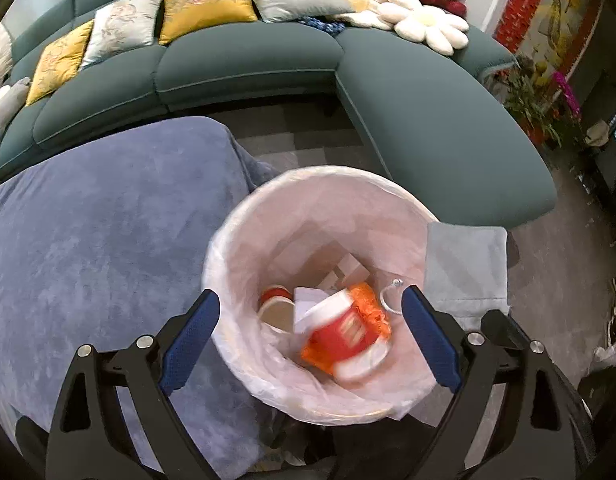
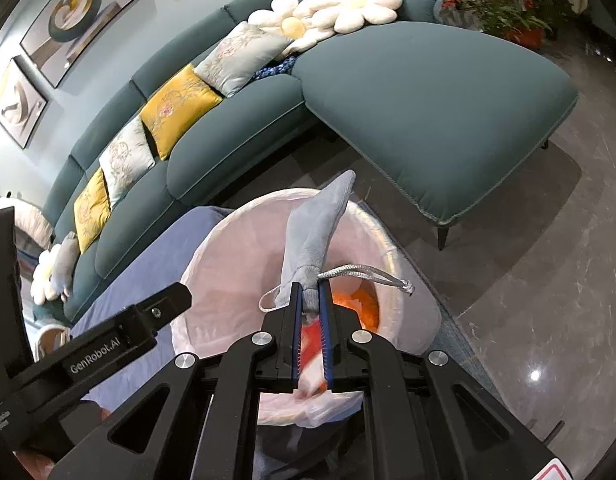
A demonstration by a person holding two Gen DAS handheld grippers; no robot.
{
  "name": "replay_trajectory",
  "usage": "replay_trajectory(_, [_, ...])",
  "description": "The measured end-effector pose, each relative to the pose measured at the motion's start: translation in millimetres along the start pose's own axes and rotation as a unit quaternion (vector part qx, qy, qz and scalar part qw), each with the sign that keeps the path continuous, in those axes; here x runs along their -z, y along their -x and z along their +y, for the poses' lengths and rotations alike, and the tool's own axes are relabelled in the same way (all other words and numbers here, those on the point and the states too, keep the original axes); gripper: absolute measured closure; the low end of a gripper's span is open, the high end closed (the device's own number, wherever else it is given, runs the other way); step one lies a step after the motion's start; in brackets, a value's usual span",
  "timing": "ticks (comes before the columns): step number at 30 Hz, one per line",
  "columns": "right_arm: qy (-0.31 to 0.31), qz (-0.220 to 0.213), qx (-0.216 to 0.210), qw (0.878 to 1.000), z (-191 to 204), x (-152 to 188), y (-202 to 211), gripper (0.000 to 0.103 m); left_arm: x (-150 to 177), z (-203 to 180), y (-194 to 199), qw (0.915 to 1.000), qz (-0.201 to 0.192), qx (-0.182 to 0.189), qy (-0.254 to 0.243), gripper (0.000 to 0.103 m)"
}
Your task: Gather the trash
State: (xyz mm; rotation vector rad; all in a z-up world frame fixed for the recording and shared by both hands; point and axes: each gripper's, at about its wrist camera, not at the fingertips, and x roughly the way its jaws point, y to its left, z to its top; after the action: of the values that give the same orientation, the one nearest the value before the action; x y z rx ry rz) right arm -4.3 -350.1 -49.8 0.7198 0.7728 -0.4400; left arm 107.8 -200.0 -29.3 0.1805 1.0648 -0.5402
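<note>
A bin (image 1: pixel 228 248) lined with a white plastic bag stands below both grippers. In it lie a red cup with a white lid (image 1: pixel 339 336), blurred, an orange wrapper (image 1: pixel 367 304), a second red cup (image 1: pixel 274 304) and white paper. My left gripper (image 1: pixel 311 294) is open over the bin's mouth, with nothing between its blue pads. My right gripper (image 2: pixel 309 286) is shut on the neck of a grey drawstring pouch (image 2: pixel 315 232), which it holds over the bin (image 2: pixel 212 248). The pouch (image 1: pixel 463 268) also shows in the left wrist view, at the bin's right rim.
A blue-purple blanket (image 1: pixel 88 240) covers a low surface left of the bin. A teal corner sofa (image 1: pixel 427 120) with yellow and pale cushions runs behind. Potted plants (image 1: pixel 527 100) stand at the far right. Grey tiled floor (image 2: pixel 547 280) lies right of the bin.
</note>
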Motion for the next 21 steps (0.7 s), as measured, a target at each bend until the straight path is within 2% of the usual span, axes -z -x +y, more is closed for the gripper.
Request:
replay_trajectory(6, [0.024,0.009,-0.007,1.000,21.5,1.6,-7.6,0.093,1.8,23.6,10.7,0.9985,-0.033,-0.043,0.004,0.015])
replay_trajectory(21, [0.076,0.007,0.000,0.997,68.3,9.9,-6.7,0.081,11.9,76.9,29.5,0.9949,-0.052,-0.078,0.036,0.015])
